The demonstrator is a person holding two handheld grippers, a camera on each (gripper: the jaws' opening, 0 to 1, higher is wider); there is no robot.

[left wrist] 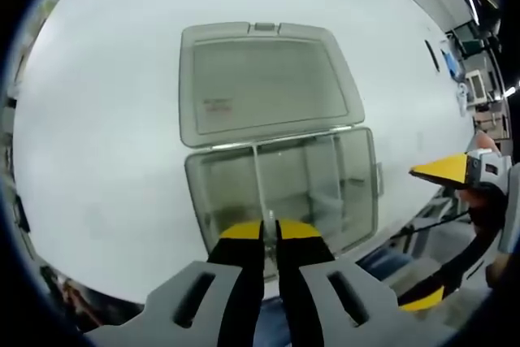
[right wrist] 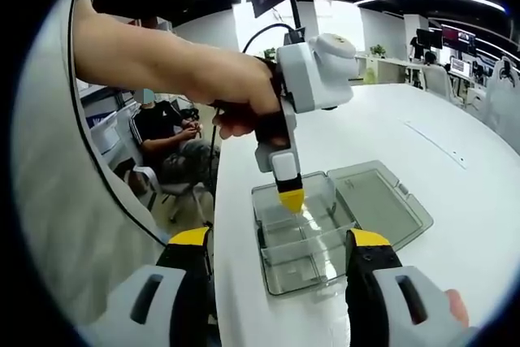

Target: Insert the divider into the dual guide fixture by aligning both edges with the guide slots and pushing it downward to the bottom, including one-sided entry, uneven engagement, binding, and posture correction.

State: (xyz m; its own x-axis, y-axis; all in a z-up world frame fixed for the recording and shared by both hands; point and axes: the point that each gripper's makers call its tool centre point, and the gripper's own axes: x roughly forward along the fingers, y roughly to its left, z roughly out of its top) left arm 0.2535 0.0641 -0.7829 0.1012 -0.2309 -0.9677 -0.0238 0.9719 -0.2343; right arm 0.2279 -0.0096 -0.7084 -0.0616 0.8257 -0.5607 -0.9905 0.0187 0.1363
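Observation:
A clear plastic box (left wrist: 357,193) stands on the white table with its lid (left wrist: 260,79) folded open behind it. My left gripper (left wrist: 270,232) is shut on the top edge of a thin clear divider (left wrist: 259,180), which stands upright inside the box, left of its middle. In the right gripper view a hand holds the left gripper (right wrist: 291,199) pointing down into the box (right wrist: 280,270), with the lid (right wrist: 382,201) to the right. My right gripper (right wrist: 280,240) stands wide open in front of the box, holding nothing. It shows at the right edge of the left gripper view (left wrist: 435,237).
The white table (right wrist: 390,136) stretches far beyond the box; its near edge (right wrist: 223,225) runs just left of the box. A person (right wrist: 166,140) sits past that edge. Desks and monitors (right wrist: 447,38) stand at the back of the room.

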